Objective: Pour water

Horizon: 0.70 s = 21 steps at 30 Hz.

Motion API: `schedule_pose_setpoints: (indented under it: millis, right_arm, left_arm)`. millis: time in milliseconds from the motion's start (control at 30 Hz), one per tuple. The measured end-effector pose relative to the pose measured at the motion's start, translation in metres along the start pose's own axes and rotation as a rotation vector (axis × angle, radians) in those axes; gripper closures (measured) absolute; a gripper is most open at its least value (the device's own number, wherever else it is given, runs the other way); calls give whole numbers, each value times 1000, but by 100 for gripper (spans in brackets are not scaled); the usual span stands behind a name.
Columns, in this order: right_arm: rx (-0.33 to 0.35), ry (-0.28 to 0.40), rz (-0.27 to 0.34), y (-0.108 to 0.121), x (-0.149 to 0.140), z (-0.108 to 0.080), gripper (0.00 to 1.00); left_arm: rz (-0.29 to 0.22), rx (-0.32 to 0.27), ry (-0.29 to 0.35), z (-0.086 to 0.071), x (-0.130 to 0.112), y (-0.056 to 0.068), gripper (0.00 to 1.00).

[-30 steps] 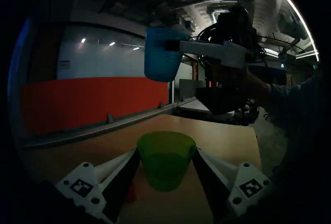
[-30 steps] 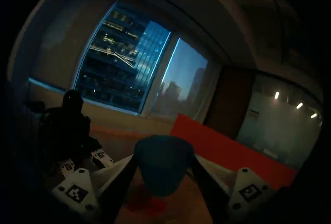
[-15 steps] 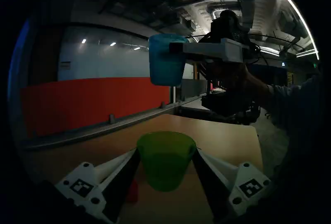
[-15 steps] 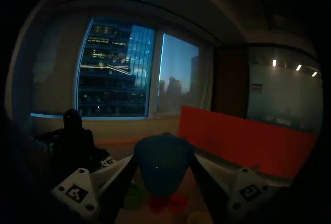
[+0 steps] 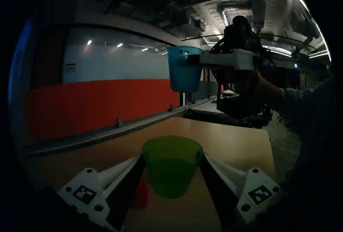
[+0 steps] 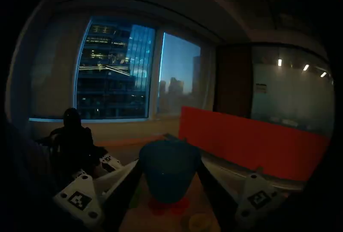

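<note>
Since a second ago my right gripper (image 6: 169,170) has righted the blue cup (image 5: 184,71) and carried it toward one o'clock in the left gripper view. Its fingers pinch that cup from both sides, with the axis upright and the rim up. My left gripper (image 5: 171,170) clamps the green cup (image 5: 171,163), also upright, low over the table (image 5: 231,140). The blue cup hangs high and well apart, about one o'clock from the green rim. Any further pour, I judge, means bringing it back over that rim and tipping it. Whether any water remains I cannot tell.
</note>
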State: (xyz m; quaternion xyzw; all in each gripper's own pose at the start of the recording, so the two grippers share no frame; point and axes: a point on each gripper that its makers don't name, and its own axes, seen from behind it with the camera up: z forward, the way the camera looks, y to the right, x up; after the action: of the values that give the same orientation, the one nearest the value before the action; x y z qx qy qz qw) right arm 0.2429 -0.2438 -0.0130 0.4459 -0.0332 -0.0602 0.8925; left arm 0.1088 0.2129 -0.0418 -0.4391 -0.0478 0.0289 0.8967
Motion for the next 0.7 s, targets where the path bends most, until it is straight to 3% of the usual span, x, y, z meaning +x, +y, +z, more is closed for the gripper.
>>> schedule_pose_setpoints:
  millis: [500,700]
  right_arm:
    - [-48,-9,37,26,-23,-26,9]
    - [-64,-23,26,34,-29,-35,9]
  left_arm:
    - [-1,28,-23,-8,-7,-13,14]
    - [8,34,-35,-9,-9,-15,14]
